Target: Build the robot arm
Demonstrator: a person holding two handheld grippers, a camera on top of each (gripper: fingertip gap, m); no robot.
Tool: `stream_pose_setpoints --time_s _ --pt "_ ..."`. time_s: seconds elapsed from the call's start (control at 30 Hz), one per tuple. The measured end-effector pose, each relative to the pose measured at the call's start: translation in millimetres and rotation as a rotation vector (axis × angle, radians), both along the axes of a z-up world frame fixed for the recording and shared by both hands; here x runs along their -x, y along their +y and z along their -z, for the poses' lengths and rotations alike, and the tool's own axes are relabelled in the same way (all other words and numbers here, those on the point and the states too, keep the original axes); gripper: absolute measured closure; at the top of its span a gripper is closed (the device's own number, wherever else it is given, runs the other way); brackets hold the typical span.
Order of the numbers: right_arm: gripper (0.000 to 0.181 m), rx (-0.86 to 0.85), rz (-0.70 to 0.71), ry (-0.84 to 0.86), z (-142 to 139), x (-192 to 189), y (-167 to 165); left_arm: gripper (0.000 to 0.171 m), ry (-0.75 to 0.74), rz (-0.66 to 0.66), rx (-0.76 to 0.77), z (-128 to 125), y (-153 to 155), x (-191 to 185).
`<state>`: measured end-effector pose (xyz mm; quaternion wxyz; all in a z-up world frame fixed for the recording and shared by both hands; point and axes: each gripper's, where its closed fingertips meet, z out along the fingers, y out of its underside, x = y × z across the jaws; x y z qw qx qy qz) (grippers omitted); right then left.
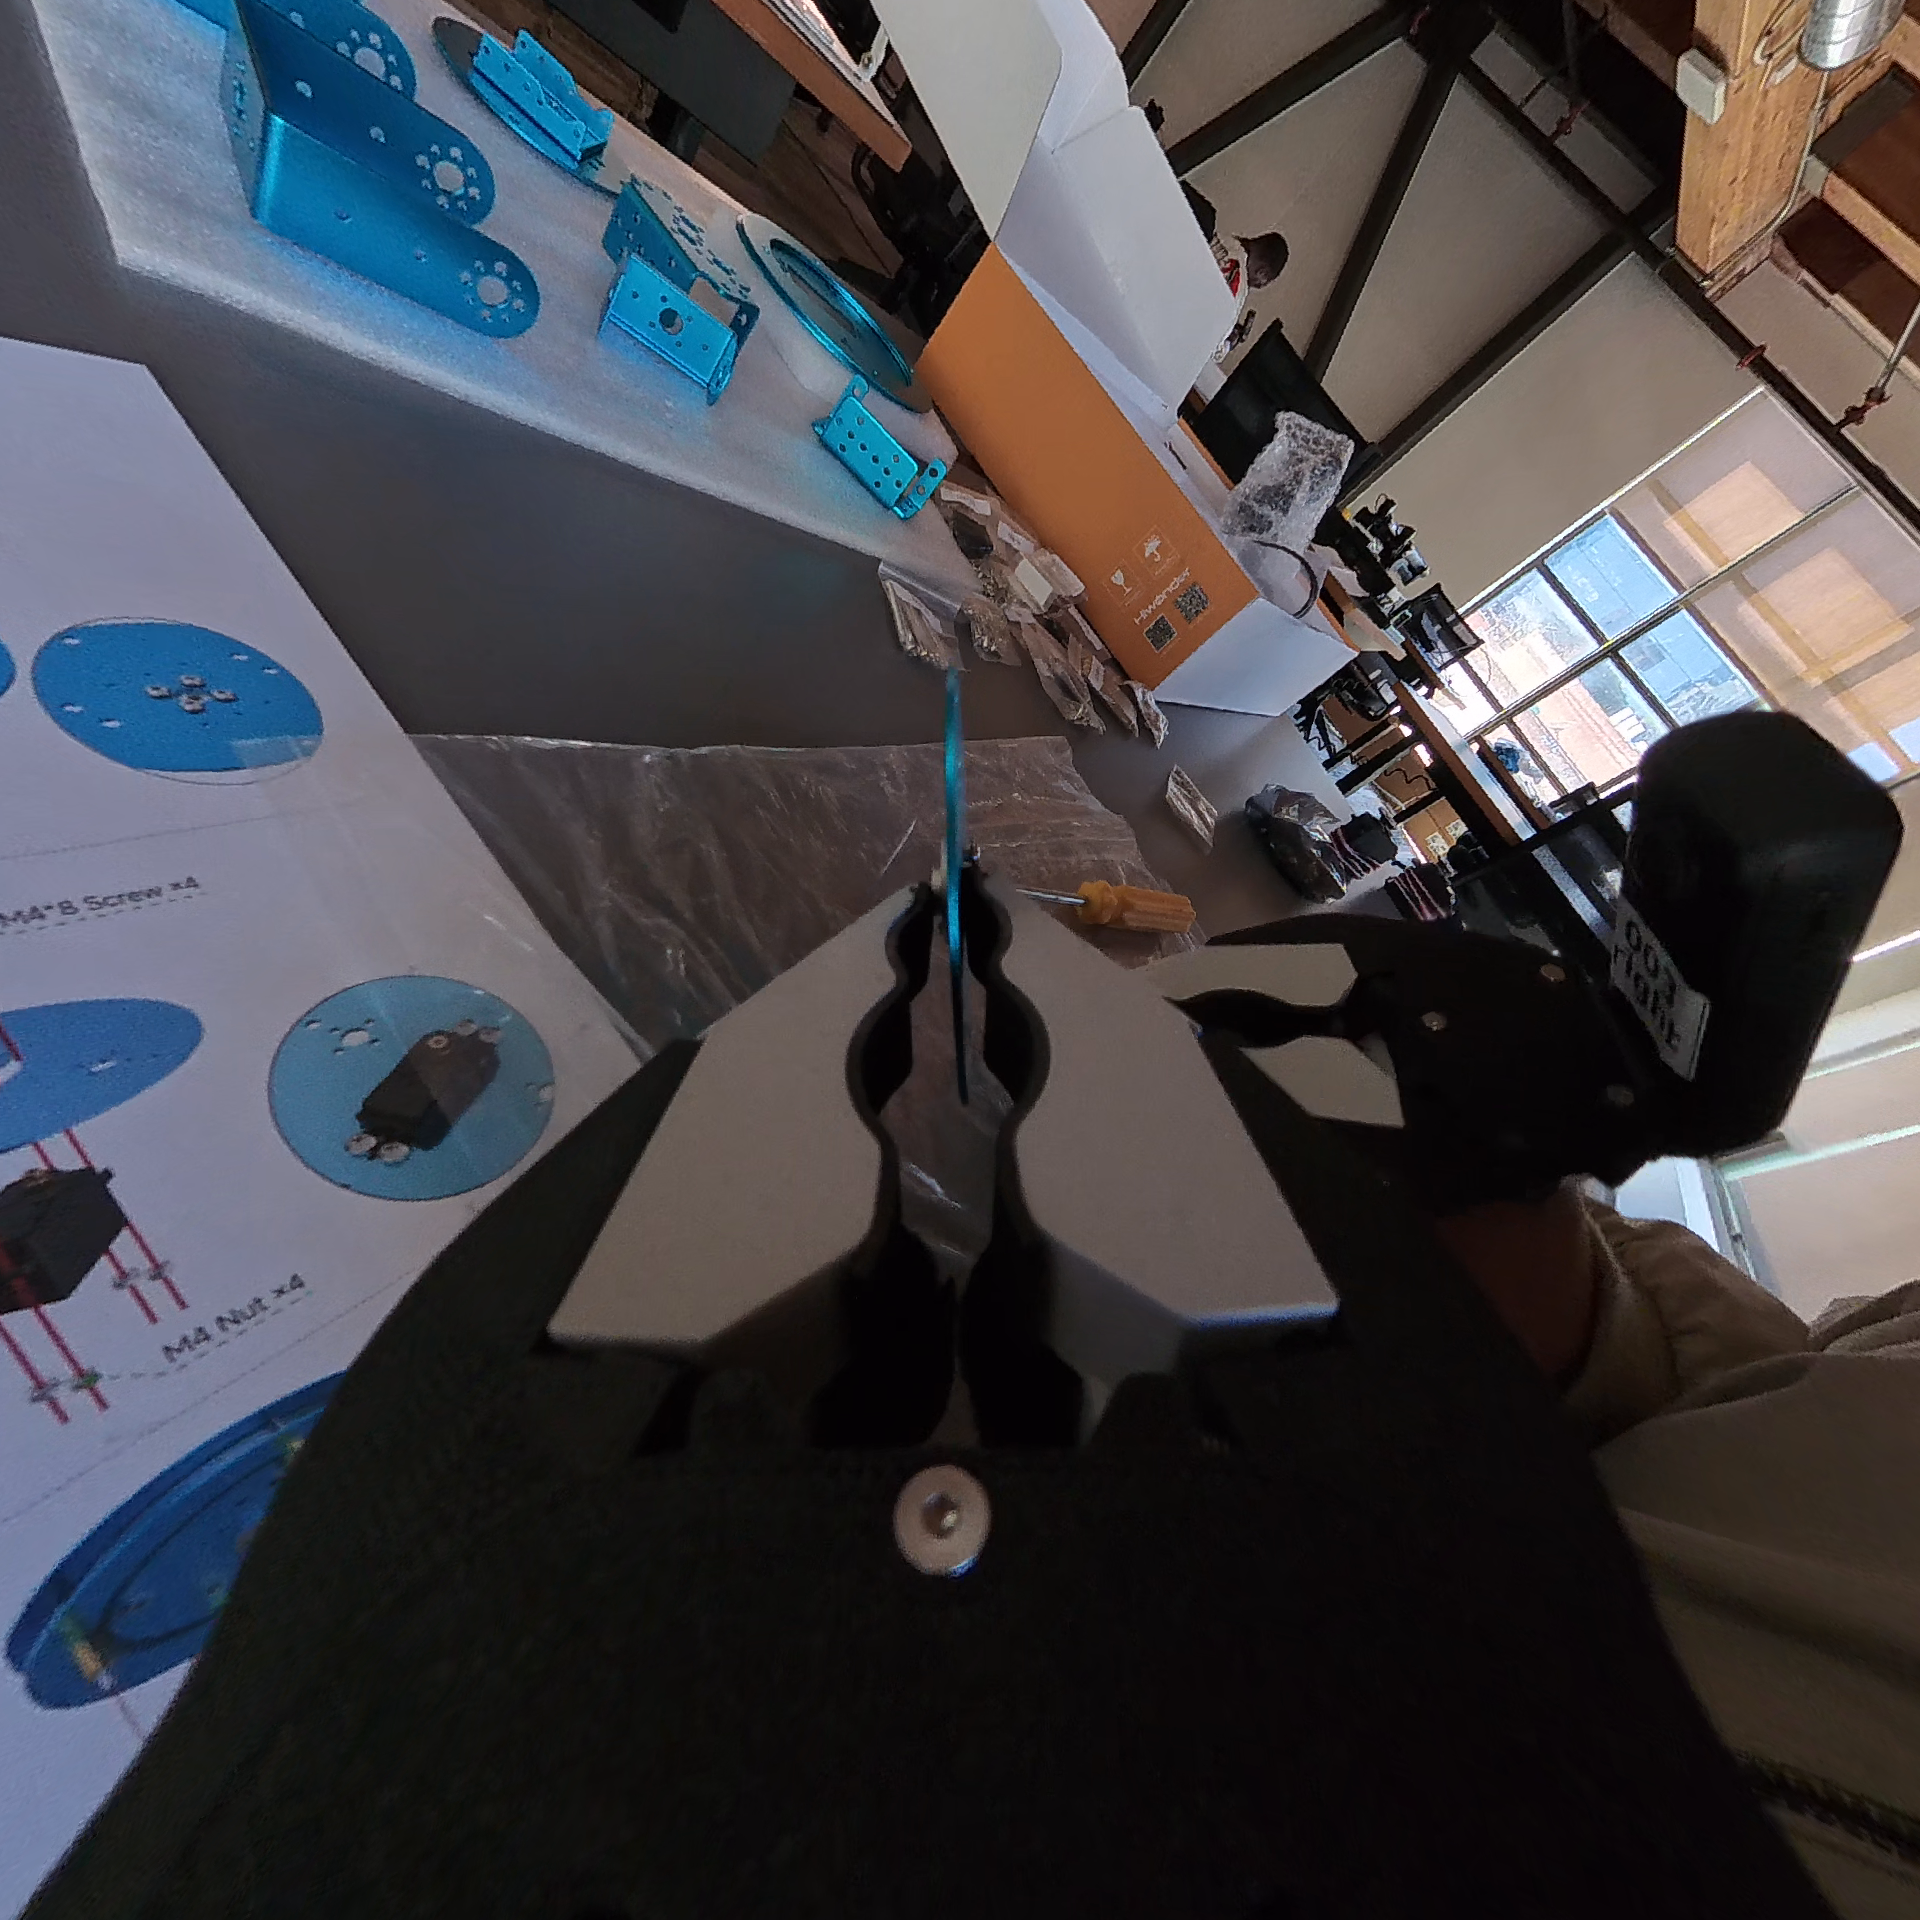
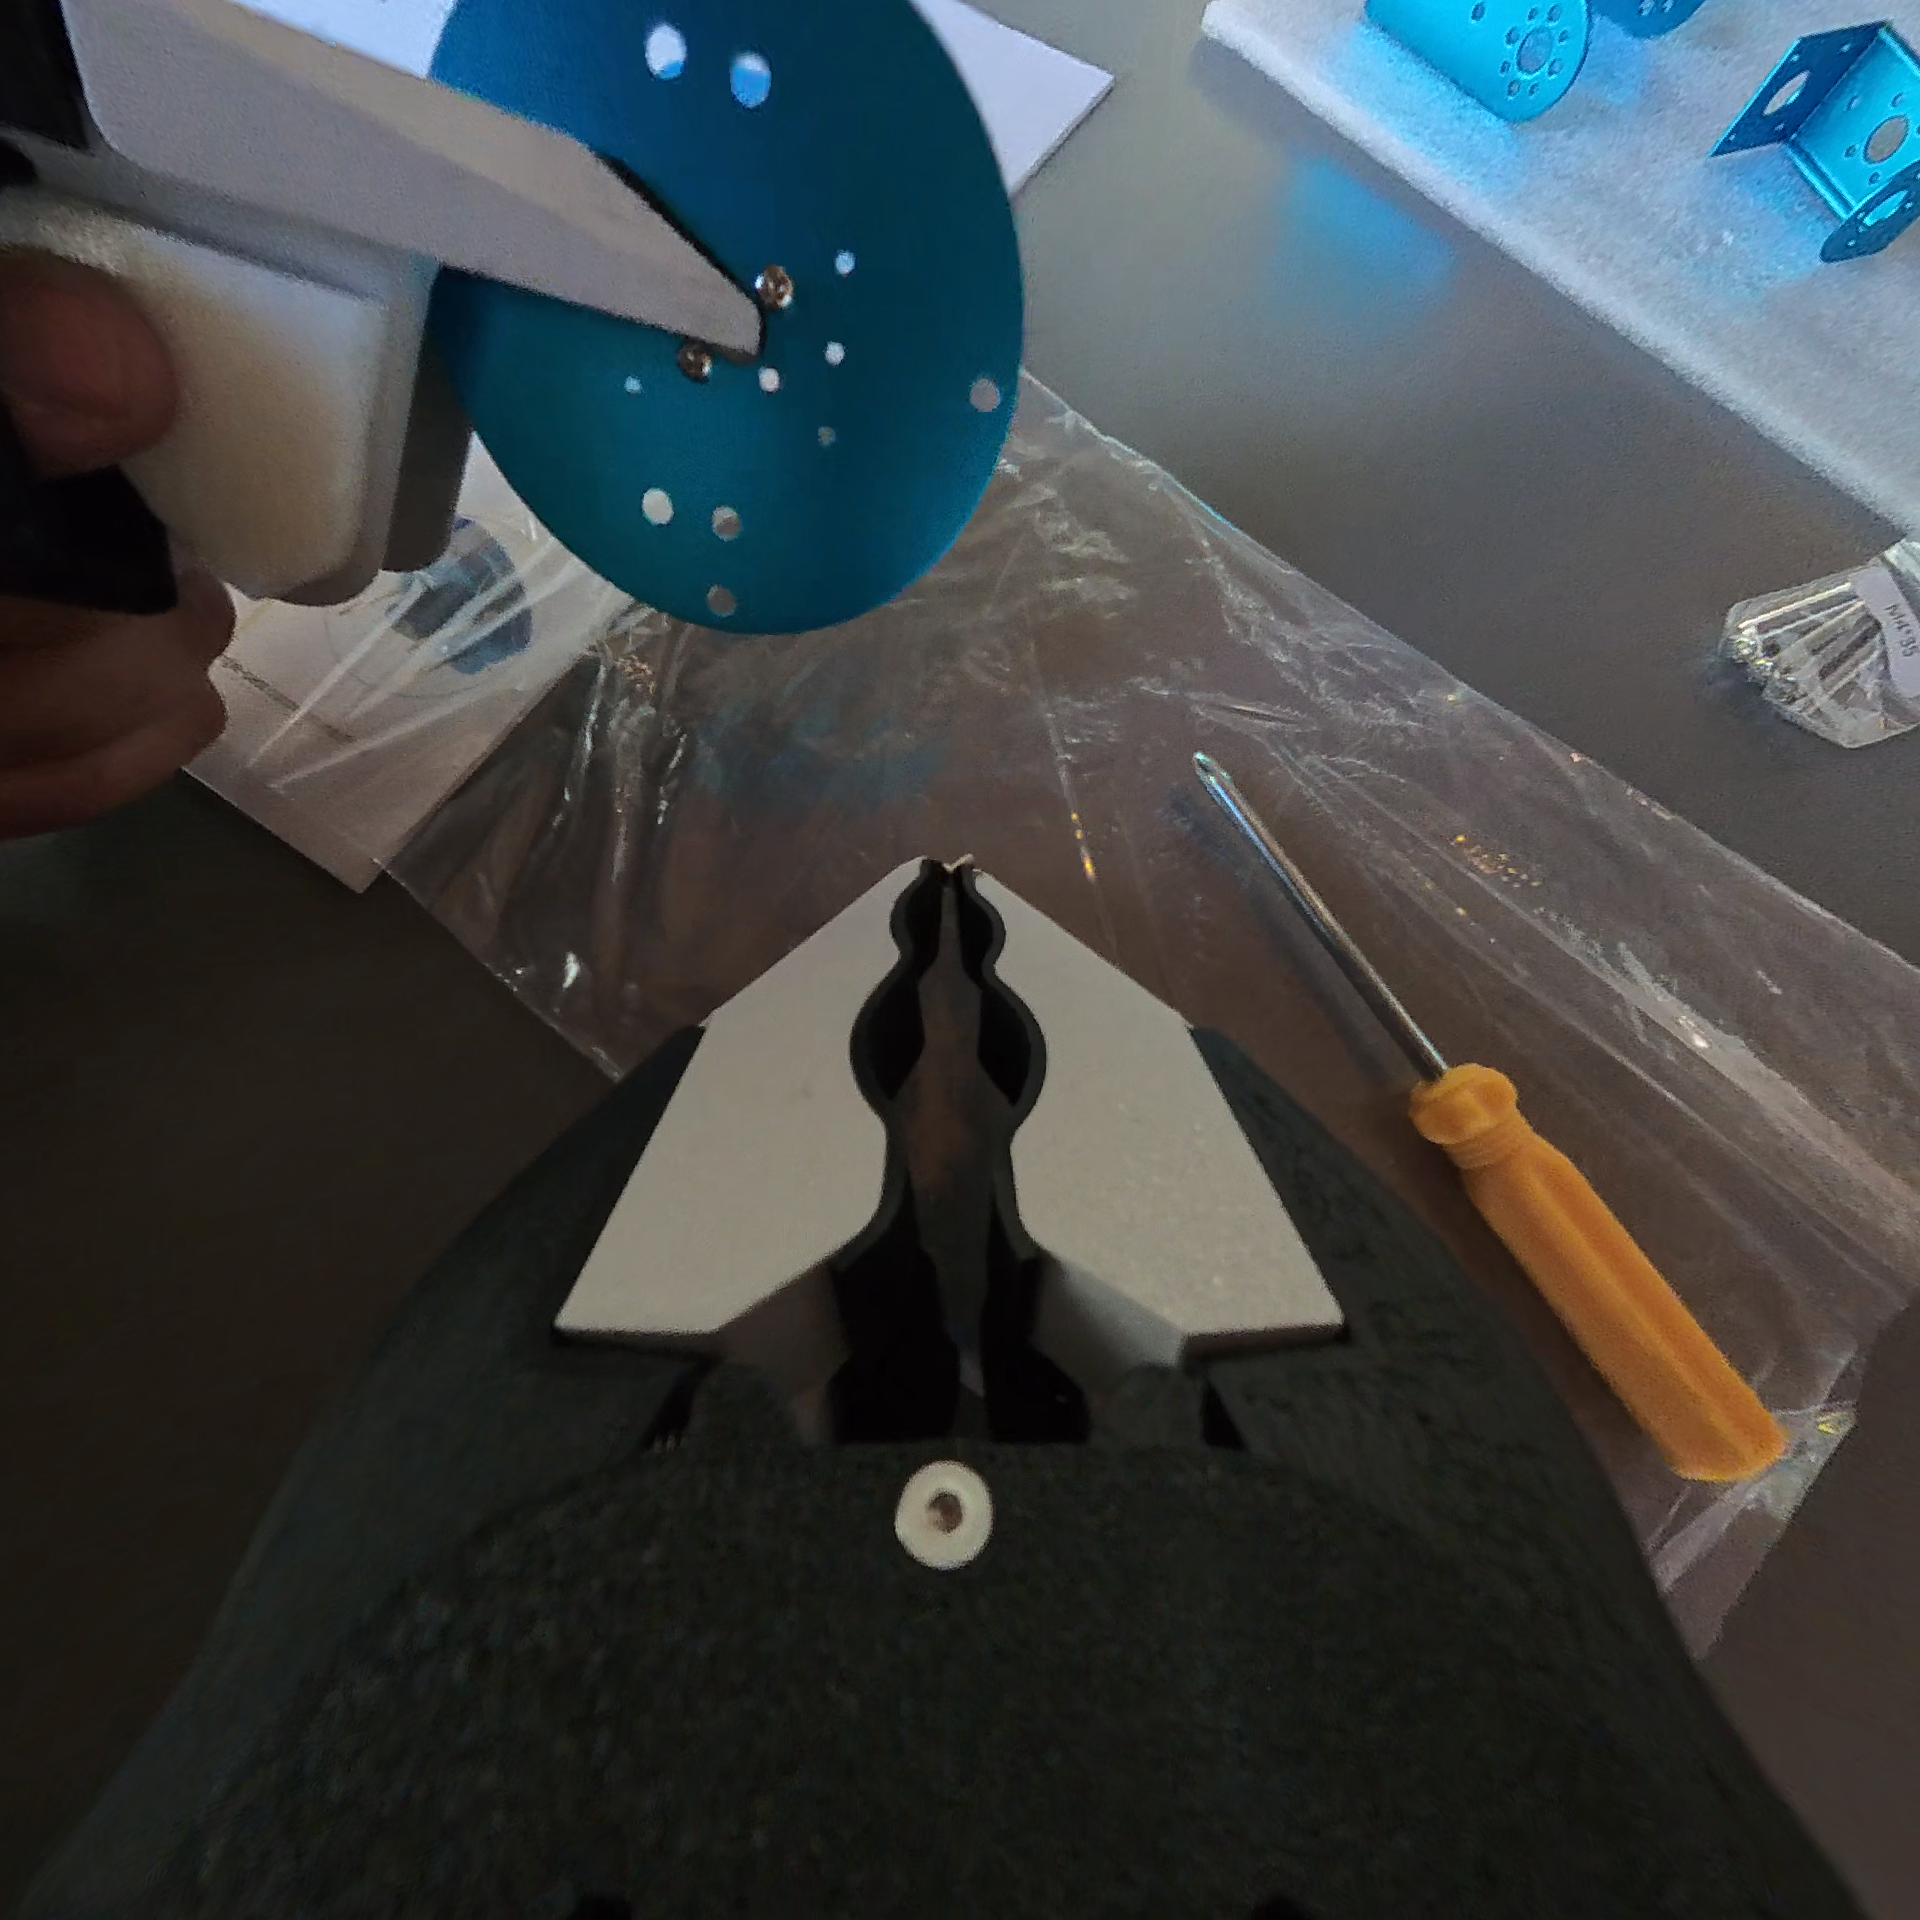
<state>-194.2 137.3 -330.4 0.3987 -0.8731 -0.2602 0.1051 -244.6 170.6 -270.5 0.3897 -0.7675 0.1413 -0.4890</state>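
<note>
My left gripper (image 1: 951,896) is shut on a blue round metal disc (image 1: 954,790), seen edge-on and held upright above the table. In the right wrist view the disc (image 2: 790,447) faces me, with several holes and two small screws (image 2: 694,361) near its centre, where the left gripper (image 2: 753,322) pinches it. My right gripper (image 2: 951,868) is shut below the disc, over a clear plastic bag (image 2: 1247,665). A tiny pale speck shows at its tips; I cannot tell what it is. The right gripper (image 1: 1195,966) sits just right of the left one.
An orange-handled screwdriver (image 2: 1558,1247) lies on the plastic bag, right of my right gripper. A printed instruction sheet (image 1: 208,883) lies at left. Blue metal brackets (image 1: 665,301) rest on white foam (image 1: 312,301) behind. An orange and white box (image 1: 1091,468) and small hardware bags (image 1: 1039,634) stand farther back.
</note>
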Motion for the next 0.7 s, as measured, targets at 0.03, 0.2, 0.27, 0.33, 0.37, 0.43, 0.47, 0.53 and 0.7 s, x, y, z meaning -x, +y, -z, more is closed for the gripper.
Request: stream_pose_setpoints --time_s 0.03,0.2,0.27,0.33,0.37,0.43,0.47,0.53,0.7 --pt "0.18 0.011 -0.004 0.026 -2 -1 0 0.166 0.004 0.006 -0.002 0 0 -1" --pt "0.18 0.188 -0.095 0.37 -18 -2 -5 0.166 0.046 0.051 -0.062 -2 -4 -6" --pt "0.181 0.29 -0.119 0.57 -29 -4 -6 0.166 0.046 0.062 -0.062 -2 -4 -8" --pt "0.181 0.385 -0.151 0.739 -41 -7 -5 0.166 0.012 0.084 -0.038 -3 -4 -13" --pt "0.181 0.43 -0.172 0.815 -48 -7 -4 0.166 -0.022 0.096 -0.017 -6 -4 -15" --pt "0.181 0.517 -0.223 0.941 -62 -5 -3 0.166 -0.12 0.123 0.052 -11 -2 -22" --pt "0.181 0.564 -0.236 0.991 -67 -5 -1 0.166 -0.165 0.13 0.089 -14 0 -25" --pt "0.181 0.622 -0.265 1.034 -76 -3 6 0.166 -0.233 0.142 0.151 -17 4 -32" --pt "0.181 0.686 -0.286 0.924 -77 2 27 0.167 -0.281 0.11 0.298 -5 10 -48"
